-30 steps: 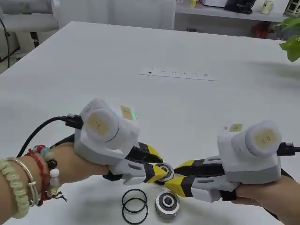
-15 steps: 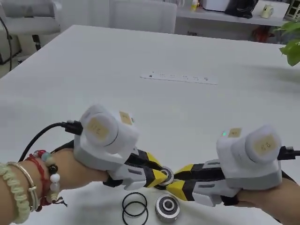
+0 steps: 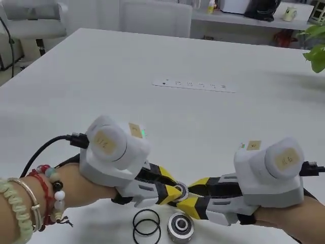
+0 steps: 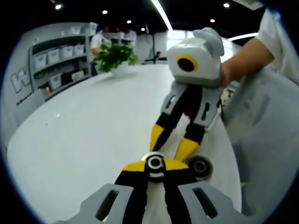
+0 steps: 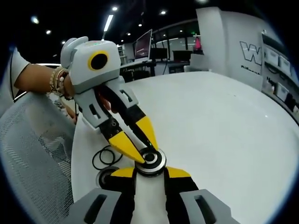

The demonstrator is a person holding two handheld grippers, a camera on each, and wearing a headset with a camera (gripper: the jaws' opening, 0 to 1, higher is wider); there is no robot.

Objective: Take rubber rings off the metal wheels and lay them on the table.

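Metal wheel (image 3: 179, 192) hangs just above the near worktop (image 3: 203, 127), pinched by my closed left tongs (image 3: 173, 193) from the left; right tongs (image 3: 190, 200) meet its rim from the right, grip unclear, so I expect a left-right pull.

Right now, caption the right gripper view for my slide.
Left gripper and right gripper grip one metal wheel near rubber rings.

White table (image 3: 101, 66): 2 rubber rings (image 3: 146, 226), metal wheel (image 3: 180, 227), power strip (image 3: 193, 84).
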